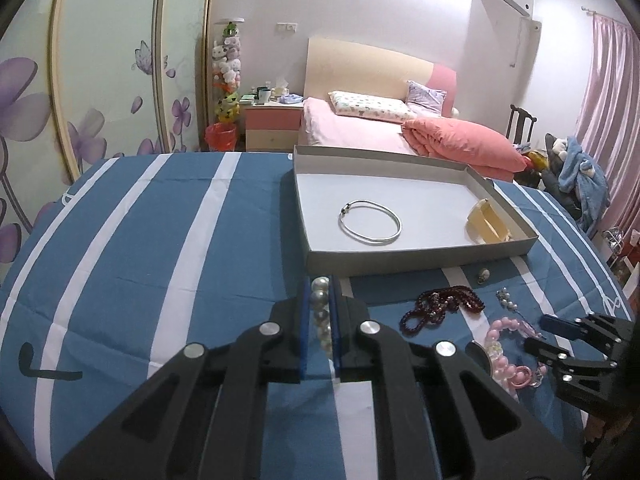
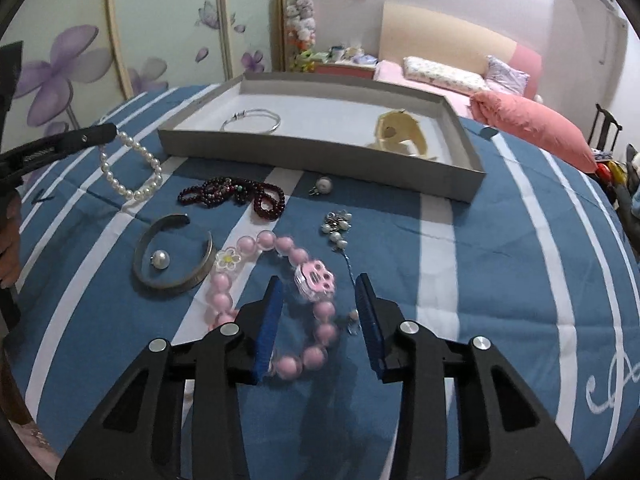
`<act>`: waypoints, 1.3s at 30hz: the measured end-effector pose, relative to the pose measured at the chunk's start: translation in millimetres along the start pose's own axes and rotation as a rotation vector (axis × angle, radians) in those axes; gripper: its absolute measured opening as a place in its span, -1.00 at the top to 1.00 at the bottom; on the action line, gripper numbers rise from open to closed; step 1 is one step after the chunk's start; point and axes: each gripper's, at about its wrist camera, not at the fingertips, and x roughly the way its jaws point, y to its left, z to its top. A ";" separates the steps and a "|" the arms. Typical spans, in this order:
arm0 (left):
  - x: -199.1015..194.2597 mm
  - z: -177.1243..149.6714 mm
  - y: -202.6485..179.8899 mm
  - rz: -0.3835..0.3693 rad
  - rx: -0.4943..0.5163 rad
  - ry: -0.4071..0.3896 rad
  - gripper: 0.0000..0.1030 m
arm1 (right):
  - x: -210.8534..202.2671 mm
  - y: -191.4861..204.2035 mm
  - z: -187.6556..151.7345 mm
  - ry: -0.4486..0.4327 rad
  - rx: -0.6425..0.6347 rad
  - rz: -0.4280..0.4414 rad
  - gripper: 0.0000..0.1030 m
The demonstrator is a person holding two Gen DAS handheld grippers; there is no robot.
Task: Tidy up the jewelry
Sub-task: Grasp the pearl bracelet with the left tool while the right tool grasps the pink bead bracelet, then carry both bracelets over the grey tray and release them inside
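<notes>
My left gripper (image 1: 321, 286) is shut on a white pearl bracelet (image 1: 322, 312) and holds it just in front of the grey tray (image 1: 420, 254); in the right wrist view the bracelet (image 2: 132, 168) hangs from the left gripper (image 2: 110, 131). The tray holds a silver bangle (image 1: 370, 222) and a cream box (image 1: 486, 222). My right gripper (image 2: 318, 284) is open above a pink bead bracelet (image 2: 280, 280) with a paw charm. A dark red bead necklace (image 2: 236, 196), a grey cuff (image 2: 172, 256), a loose pearl (image 2: 160, 258), a pearl pendant (image 2: 323, 185) and a pearl brooch (image 2: 338, 226) lie on the cloth.
The table has a blue and white striped cloth (image 1: 160, 240). A bed with pink bedding (image 1: 400, 128) stands behind the table, a floral wardrobe (image 1: 100, 80) to the left and a pink curtain (image 1: 608, 120) to the right.
</notes>
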 end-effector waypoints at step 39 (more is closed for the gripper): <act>-59.7 5.2 -24.0 -0.112 0.006 -0.236 0.81 | -80.6 -23.4 17.3 -0.489 0.209 0.116 0.53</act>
